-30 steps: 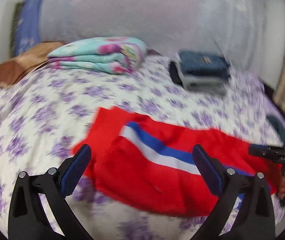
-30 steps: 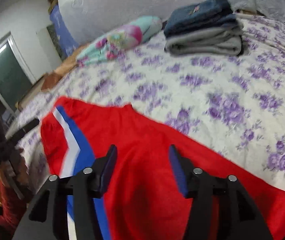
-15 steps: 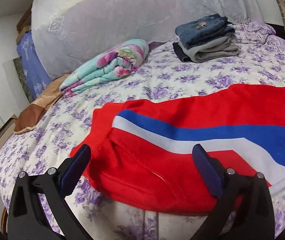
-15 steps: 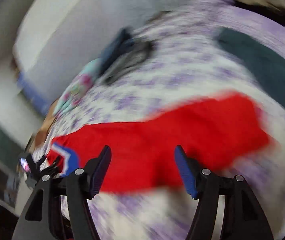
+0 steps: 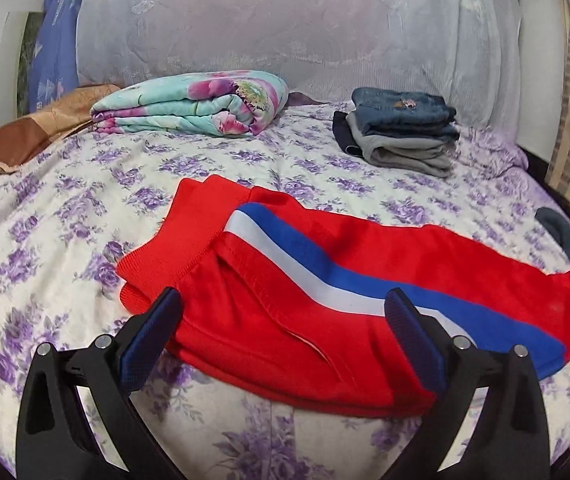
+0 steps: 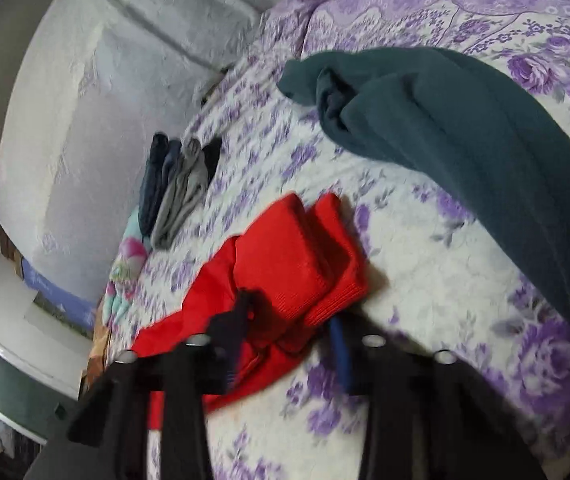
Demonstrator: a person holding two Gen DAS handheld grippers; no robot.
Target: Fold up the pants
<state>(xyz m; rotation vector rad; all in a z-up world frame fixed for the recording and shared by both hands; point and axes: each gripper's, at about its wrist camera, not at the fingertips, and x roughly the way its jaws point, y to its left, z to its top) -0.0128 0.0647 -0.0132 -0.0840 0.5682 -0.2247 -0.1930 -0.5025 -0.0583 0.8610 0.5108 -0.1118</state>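
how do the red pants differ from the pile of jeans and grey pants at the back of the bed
The red pants lie long and spread out near the front edge of the bed; the folded stack sits compact by the headboard. The red pants are one bright garment with a blue and white stripe; the folded stack is several dull blue and grey pieces layered. Both rest on the floral sheet, and no gripper touches the stack.

Red pants (image 5: pixel 325 308) with blue-white side stripe, apparently folded lengthwise, flat on bed.
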